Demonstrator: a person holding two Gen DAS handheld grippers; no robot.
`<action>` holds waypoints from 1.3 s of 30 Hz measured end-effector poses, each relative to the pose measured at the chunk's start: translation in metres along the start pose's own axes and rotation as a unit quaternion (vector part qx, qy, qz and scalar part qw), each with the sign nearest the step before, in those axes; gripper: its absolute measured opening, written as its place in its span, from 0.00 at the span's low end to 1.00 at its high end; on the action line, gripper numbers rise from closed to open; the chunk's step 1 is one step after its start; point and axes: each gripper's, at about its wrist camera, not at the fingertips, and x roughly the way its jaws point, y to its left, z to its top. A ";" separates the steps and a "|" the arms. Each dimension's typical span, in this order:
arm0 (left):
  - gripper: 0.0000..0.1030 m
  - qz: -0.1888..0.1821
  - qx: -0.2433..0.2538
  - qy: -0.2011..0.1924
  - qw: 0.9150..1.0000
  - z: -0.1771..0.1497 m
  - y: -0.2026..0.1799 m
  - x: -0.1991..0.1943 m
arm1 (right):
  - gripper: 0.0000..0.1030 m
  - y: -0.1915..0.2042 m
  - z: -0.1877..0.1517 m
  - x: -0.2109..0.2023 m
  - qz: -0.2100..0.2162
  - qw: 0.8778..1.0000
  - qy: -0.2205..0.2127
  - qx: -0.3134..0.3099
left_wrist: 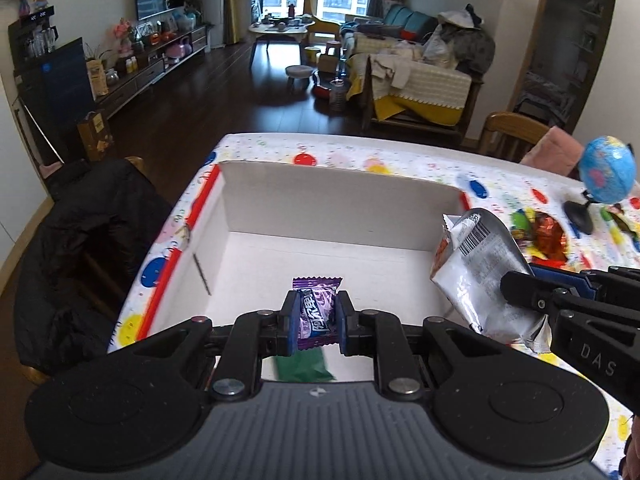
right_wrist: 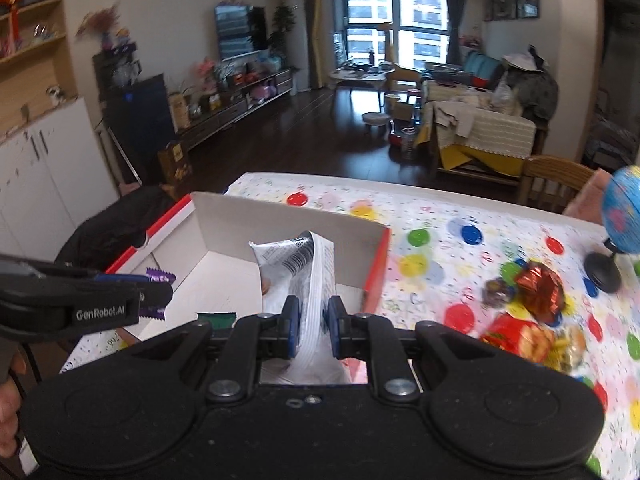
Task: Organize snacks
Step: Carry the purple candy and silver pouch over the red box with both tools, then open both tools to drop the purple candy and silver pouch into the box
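Left gripper (left_wrist: 318, 316) clamped on small purple foil-wrapped candy (left_wrist: 317, 309) above open white cardboard box with red rim (left_wrist: 340, 200); right gripper (right_wrist: 313, 322) pinching crinkled silver snack packet (right_wrist: 310, 276) over same box.

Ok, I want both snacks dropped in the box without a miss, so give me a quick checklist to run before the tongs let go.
1. Left tongs hold the purple candy: ok, pinched between both pads.
2. Right tongs hold the silver packet: ok, clamped near its lower end.
3. Purple candy is over the open white box: ok, box floor shows beyond it.
4. Silver packet is inside the box walls: cannot tell, it hangs near the box's right wall.
5. Landing area free: ok, only a green packet lies at the near end.
6. Remaining snacks on the tablecloth are apart from the box: ok.
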 end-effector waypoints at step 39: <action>0.27 0.024 -0.011 0.073 0.997 -0.017 0.018 0.050 | 0.36 0.025 -0.018 0.053 0.018 0.997 0.063 -0.032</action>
